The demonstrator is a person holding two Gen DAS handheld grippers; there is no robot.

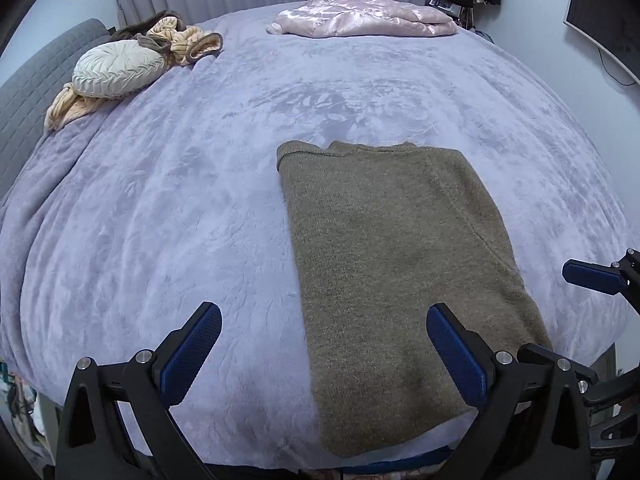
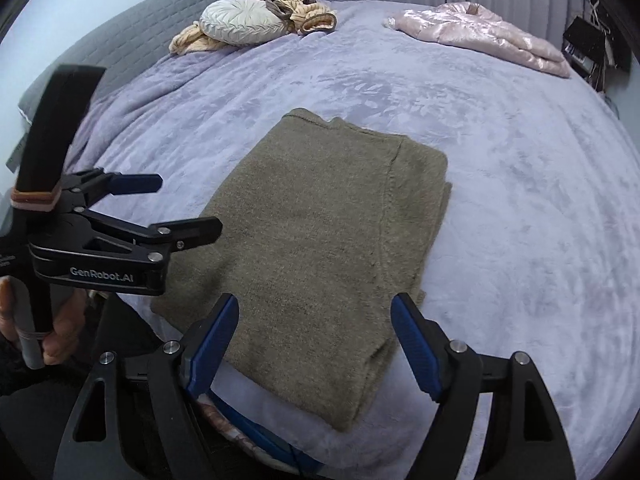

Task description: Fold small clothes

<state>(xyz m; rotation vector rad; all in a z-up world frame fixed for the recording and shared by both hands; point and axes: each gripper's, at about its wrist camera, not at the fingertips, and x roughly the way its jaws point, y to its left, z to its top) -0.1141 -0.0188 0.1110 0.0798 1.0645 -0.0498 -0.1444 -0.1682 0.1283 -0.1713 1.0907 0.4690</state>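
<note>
An olive-brown knit sweater [image 1: 384, 260] [image 2: 320, 232] lies folded into a flat oblong on the lilac bed cover, near the front edge of the bed. My left gripper [image 1: 322, 312] hovers open above the sweater's near left edge, with its right finger over the knit and its left finger over the bare cover. My right gripper [image 2: 316, 302] is open over the sweater's near end, and no cloth sits between its pads. The left gripper [image 2: 188, 204] also shows at the left of the right wrist view, held by a hand. A blue pad [image 1: 592, 276] of the right gripper shows at the right edge.
The lilac fleece cover [image 1: 200, 200] spreads over the whole bed. A round pale cushion [image 1: 116, 70] and a peach striped garment [image 1: 188, 40] lie at the far left by the grey headboard [image 1: 24, 104]. A pink satin garment [image 1: 360, 18] lies at the far side.
</note>
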